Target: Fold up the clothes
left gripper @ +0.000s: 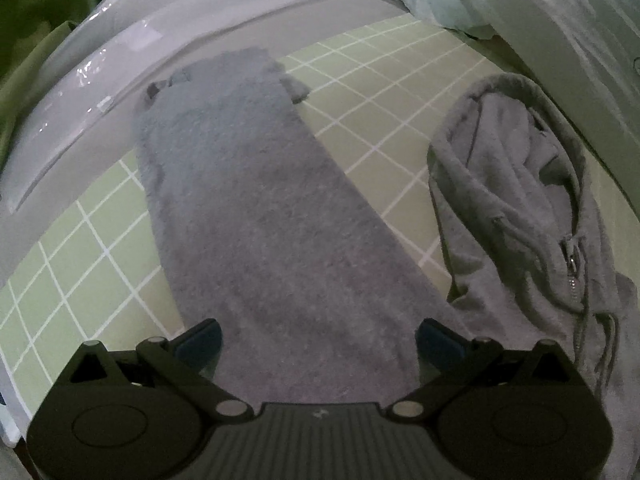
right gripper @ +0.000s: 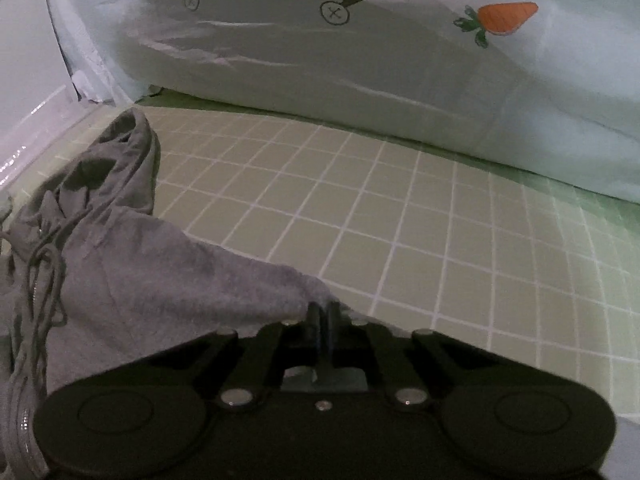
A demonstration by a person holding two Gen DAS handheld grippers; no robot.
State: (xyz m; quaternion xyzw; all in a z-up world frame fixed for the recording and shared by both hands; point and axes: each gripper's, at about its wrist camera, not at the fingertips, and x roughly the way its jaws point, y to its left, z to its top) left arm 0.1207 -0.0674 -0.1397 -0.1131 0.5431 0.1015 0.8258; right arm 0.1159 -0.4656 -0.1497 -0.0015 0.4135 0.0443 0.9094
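Note:
A grey zip hoodie lies on a green grid-patterned sheet [left gripper: 360,92]. In the left wrist view its long sleeve [left gripper: 248,200] runs away from me toward the white rail. The hood [left gripper: 516,168], with its zipper and drawstrings, is bunched at the right. My left gripper [left gripper: 318,332] stands open and wide over the near end of the sleeve, and its pads do not press the cloth. In the right wrist view the hoodie [right gripper: 132,264] is heaped at the left. My right gripper [right gripper: 322,312] is shut on a corner of its grey fabric.
A pale quilt [right gripper: 360,72] with a carrot print lies along the far side of the sheet [right gripper: 400,220]. A glossy white rail [left gripper: 100,92] curves along the left edge. Green cloth [left gripper: 36,40] hangs beyond it. Bare sheet lies to the right of the hoodie.

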